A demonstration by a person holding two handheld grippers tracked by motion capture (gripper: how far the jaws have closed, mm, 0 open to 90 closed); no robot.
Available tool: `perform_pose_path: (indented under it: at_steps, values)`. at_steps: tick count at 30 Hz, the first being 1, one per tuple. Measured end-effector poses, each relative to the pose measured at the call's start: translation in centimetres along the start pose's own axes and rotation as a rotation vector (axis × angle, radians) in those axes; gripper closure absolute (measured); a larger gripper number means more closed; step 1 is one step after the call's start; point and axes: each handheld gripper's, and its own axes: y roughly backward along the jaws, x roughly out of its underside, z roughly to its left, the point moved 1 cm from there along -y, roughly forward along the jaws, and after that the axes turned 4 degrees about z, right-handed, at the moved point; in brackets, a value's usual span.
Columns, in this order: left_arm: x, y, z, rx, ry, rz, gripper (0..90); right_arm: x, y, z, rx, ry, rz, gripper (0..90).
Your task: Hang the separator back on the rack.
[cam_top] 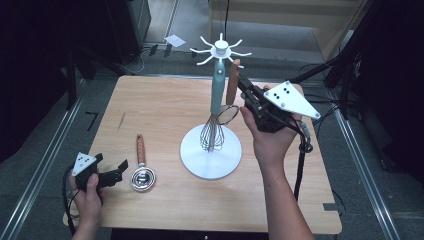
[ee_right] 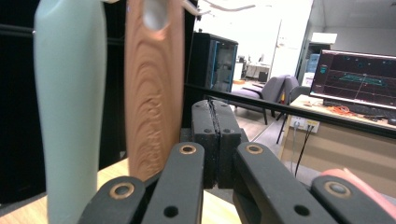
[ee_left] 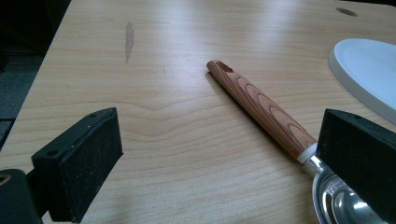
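A white stand (cam_top: 210,156) with a crown of hooks (cam_top: 220,48) carries a teal-handled whisk (cam_top: 217,90). Beside the whisk hangs a wooden-handled wire utensil (cam_top: 232,84), its ring (cam_top: 228,114) low by the whisk's wires. My right gripper (cam_top: 245,89) is raised just right of that wooden handle (ee_right: 154,88). Its jaws (ee_right: 215,135) are shut on each other with nothing between them, and the handle lies left of them. A wooden-handled metal scoop (cam_top: 141,169) lies on the table. My left gripper (cam_top: 111,166) rests open beside it, with the scoop's handle (ee_left: 261,109) between the jaws (ee_left: 222,133), untouched.
The wooden table (cam_top: 160,105) has bare room at its left and back. Its front edge is close to my left hand. The stand's round base (ee_left: 369,70) lies right of the scoop. A dark frame and cables stand off the table's right side.
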Motion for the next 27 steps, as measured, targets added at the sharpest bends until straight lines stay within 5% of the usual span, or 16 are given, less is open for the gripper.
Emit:
perform_pose_path:
  at_steps: [27]
  values:
    - [0.0,-0.1,0.0,0.005,-0.003,0.002,0.4,0.3,0.8,2.4,-0.077,0.011,0.016,90.0]
